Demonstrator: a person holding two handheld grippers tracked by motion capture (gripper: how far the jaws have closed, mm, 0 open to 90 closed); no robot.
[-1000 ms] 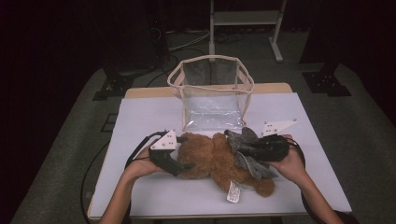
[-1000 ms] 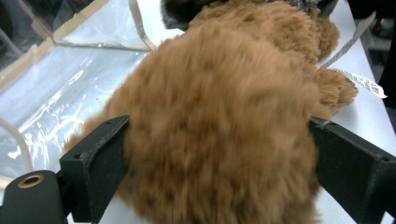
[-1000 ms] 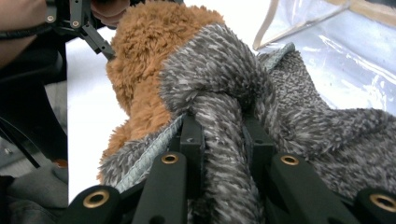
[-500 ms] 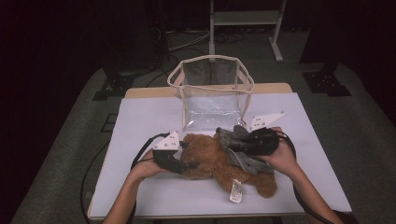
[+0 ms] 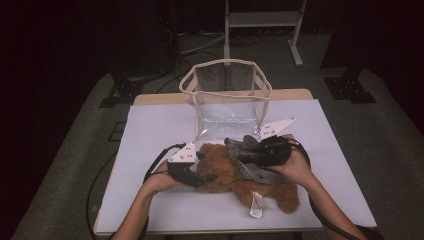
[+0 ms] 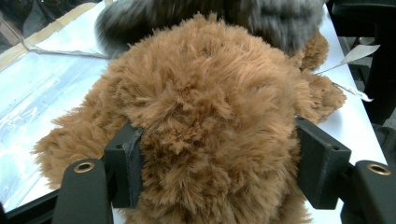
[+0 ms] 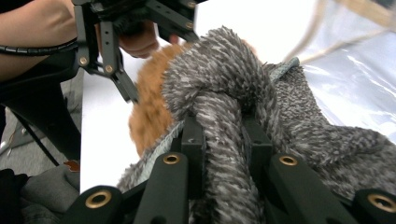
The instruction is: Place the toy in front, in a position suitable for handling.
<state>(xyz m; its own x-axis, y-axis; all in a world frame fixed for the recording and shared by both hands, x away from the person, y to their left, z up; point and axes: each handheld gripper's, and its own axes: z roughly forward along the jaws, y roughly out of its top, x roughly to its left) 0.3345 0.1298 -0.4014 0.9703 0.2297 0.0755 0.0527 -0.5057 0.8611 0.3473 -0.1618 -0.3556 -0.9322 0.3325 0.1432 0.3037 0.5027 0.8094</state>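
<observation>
The left gripper [image 6: 215, 154] has just been closing and is now clamping the brown teddy bear [image 6: 210, 107] between its jaws, while the right gripper [image 7: 224, 140] is pinching the grey scarf [image 7: 224, 93], so lifting toward the clear bag [image 5: 227, 92] beyond looks ready.

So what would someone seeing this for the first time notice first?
Probably the brown plush bear lying at the table's near middle, with a grey fuzzy cloth draped over it. The left tool clamps the bear's fur while the right tool pinches a fold of the cloth. Behind them stands a clear open bag.
</observation>
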